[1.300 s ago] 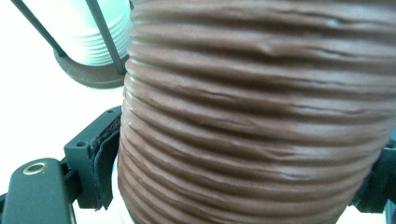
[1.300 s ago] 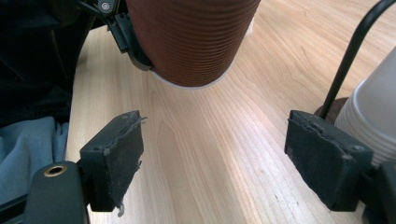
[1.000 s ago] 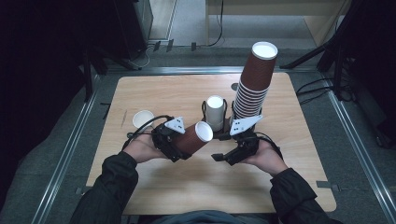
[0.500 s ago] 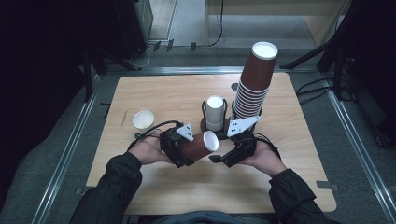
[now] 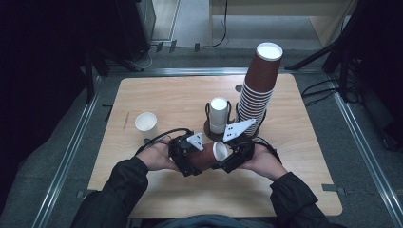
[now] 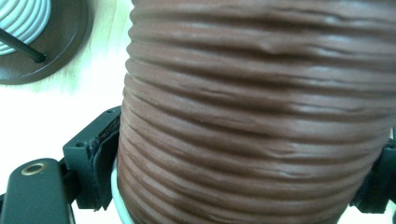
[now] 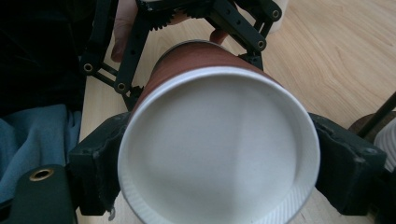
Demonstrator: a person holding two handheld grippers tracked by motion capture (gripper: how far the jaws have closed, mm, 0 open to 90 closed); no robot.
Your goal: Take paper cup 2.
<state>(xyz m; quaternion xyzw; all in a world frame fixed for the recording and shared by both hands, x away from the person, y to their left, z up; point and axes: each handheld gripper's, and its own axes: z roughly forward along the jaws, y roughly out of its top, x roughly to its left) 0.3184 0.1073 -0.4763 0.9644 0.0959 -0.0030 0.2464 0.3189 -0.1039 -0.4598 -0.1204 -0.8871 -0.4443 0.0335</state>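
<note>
Low in the centre of the high view, the two grippers meet over the wooden surface (image 5: 157,95) — and between them lies a brown ribbed cup (image 5: 205,155), tipped on its side with its white mouth turned to the right of the frame. The left gripper (image 5: 190,159) has it: in the left gripper view the cup's ribbed wall (image 6: 252,116) sits squeezed between the two black fingers (image 6: 100,161), which are part-way open and pressed to either flank. The right gripper (image 5: 228,154) comes in from the right at the cup's rim. In the right gripper view the white mouth (image 7: 217,149) sits between that gripper's fingers (image 7: 100,163), whose jaws have just been opening and now stand wide, flanking the rim; whether the pads touch it, I can't tell.

Further up the frame, just beyond the grippers, a white ribbed cup (image 5: 218,114) stands in a dark wire holder (image 5: 209,128). To the left stands a small white cup (image 5: 146,124), well apart. To the upper right towers a tall stack of brown cups (image 5: 259,90), leaning slightly.
</note>
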